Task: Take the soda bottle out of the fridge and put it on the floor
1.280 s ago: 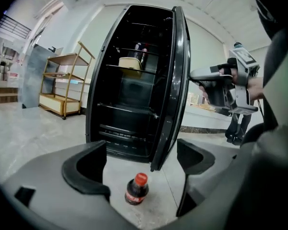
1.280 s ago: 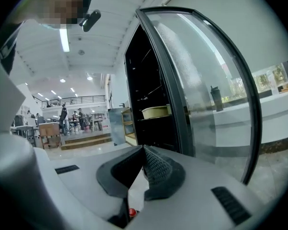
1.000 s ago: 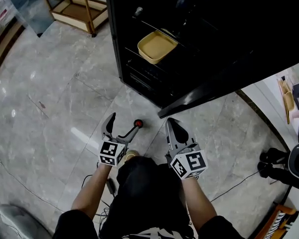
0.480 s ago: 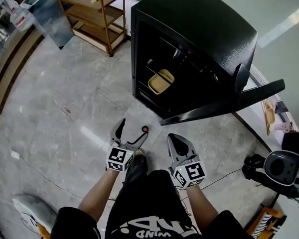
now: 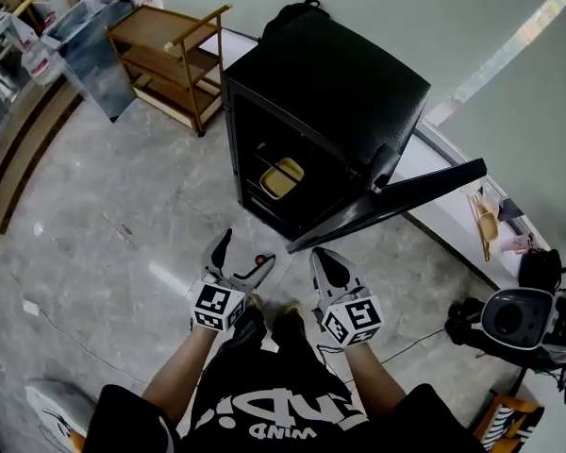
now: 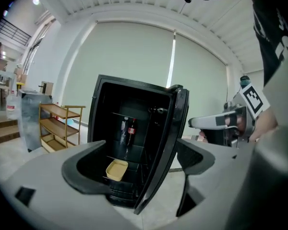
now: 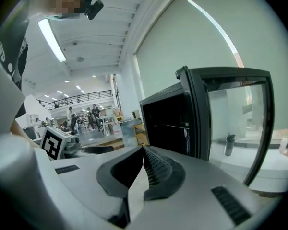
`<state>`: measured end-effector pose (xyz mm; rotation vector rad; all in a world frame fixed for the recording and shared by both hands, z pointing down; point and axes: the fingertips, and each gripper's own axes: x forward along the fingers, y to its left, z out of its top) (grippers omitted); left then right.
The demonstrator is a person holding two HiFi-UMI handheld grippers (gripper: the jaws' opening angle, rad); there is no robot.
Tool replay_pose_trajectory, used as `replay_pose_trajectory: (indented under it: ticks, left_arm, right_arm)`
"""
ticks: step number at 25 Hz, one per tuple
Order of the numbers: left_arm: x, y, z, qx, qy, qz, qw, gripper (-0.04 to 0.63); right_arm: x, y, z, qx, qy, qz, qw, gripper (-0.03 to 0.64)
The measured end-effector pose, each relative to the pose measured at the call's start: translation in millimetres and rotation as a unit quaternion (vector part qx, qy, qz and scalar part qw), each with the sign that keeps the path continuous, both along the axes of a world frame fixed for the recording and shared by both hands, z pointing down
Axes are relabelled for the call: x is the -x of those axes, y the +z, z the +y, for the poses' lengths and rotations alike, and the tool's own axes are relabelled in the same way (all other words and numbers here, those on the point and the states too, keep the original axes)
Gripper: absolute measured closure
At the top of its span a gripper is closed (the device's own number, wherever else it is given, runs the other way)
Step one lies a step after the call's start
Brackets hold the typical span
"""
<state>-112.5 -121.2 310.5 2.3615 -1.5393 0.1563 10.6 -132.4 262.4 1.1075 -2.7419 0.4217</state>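
The soda bottle, dark with a red label, stands upright on a shelf inside the black fridge. In the head view the bottle is hidden in the dark interior. The fridge door hangs open to the right. A yellow tray sits on a lower shelf, below the bottle. My left gripper is open and empty, well short of the fridge, and points at its opening. My right gripper is shut on nothing, level with the door's edge.
A wooden shelf cart stands left of the fridge. A black wheeled machine sits at the far right by a white ledge. A small red spot shows by the left gripper's right fingertip. Thin cables lie on the marble floor.
The head camera has risen and drawn back, so the whole fridge now shows and looks smaller. Both grippers stay low in front of the body, left open and right shut.
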Motion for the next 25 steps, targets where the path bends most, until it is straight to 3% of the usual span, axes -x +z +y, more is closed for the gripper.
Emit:
replay_pose_trajectory:
  ticks: [4,11,25]
  left_arm:
    - [-15,-29,-6,-0.025,-0.006,0.006,0.9997,0.146]
    - [-20,-60,1,-0.032,-0.014,0.004,0.9994,0.146]
    - [-3,-96,23,-0.061,-0.043,-0.004,0.9972,0.146]
  right_arm:
    - [-22,-14,-4,-0.006,-0.001,-0.012,1.0,0.594]
    - [-53,-27,-2,-0.011,0.013,-0.017,1.0,0.594]
    - [-83,-42,-1,-0.024,0.049,-0.014,0.998,0.594]
